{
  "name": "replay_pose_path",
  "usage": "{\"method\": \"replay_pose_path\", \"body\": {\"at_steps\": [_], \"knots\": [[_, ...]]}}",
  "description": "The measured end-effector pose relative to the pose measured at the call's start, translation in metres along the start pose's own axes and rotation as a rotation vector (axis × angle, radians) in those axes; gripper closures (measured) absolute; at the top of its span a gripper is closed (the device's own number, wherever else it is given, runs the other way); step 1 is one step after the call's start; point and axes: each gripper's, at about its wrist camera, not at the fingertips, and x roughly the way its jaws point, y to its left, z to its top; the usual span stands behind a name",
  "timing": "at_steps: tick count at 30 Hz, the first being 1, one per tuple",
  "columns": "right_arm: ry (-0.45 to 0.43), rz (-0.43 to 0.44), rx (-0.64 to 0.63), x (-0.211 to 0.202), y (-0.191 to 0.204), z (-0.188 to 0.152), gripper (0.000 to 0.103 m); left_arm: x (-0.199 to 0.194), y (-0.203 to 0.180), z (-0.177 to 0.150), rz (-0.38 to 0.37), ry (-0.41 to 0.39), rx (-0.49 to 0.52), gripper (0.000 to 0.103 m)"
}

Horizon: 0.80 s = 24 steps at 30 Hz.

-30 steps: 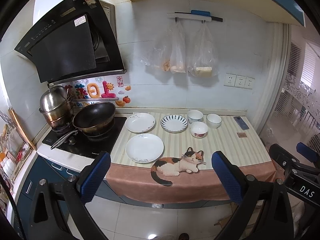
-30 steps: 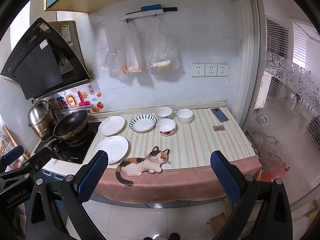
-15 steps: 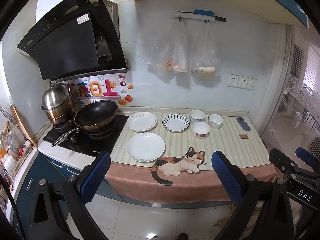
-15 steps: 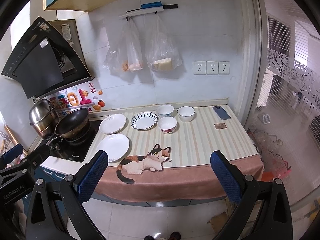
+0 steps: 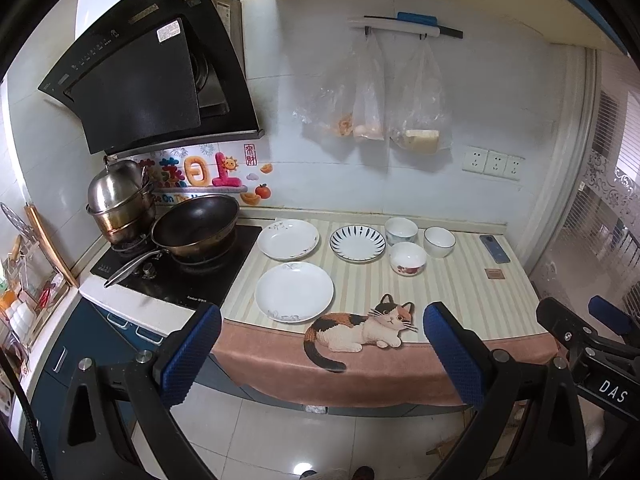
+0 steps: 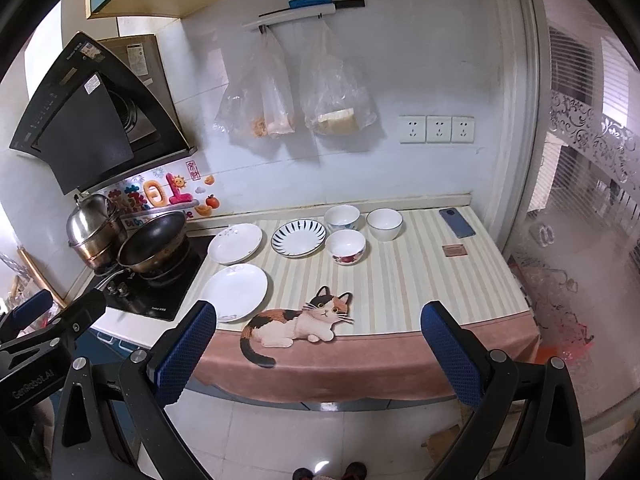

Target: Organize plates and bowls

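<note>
On the striped counter mat (image 5: 452, 292) lie a large white plate (image 5: 294, 291) at the front, a second white plate (image 5: 288, 239) behind it, and a blue-striped plate (image 5: 357, 243). Three bowls stand to the right: one with a blue pattern (image 5: 401, 230), a plain white one (image 5: 439, 241), and a red-flowered one (image 5: 408, 258). The same plates (image 6: 235, 291) and bowls (image 6: 345, 245) show in the right wrist view. My left gripper (image 5: 322, 354) and right gripper (image 6: 318, 354) are both open and empty, held well back from the counter over the floor.
A black wok (image 5: 195, 227) and a steel pot (image 5: 119, 198) sit on the stove at the left under a range hood (image 5: 148, 72). A phone (image 5: 494, 248) and a small brown card (image 5: 495, 273) lie at the mat's right. Plastic bags (image 5: 372, 96) hang on the wall.
Both cameras have shifted slightly, with the counter drifting a little in view. Nothing on the counter moved and both grippers stay open.
</note>
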Motion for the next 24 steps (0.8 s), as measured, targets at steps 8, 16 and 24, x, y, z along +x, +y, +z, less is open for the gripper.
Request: {"method": "replay_pose_path", "body": {"at_steps": [8, 16, 24], "knots": [[0.018, 0.034, 0.025, 0.033, -0.014, 0.008, 0.000, 0.027, 0.003, 0.004, 0.055, -0.006, -0.028, 0.000], [0.141, 0.081, -0.052, 0.156, 0.003, 0.002, 0.000, 0.125, 0.053, 0.009, 0.193, 0.050, -0.069, 0.000], [0.367, 0.180, -0.022, 0.362, 0.038, -0.011, 0.000, 0.296, 0.116, 0.002, 0.286, 0.167, -0.018, 0.000]]}}
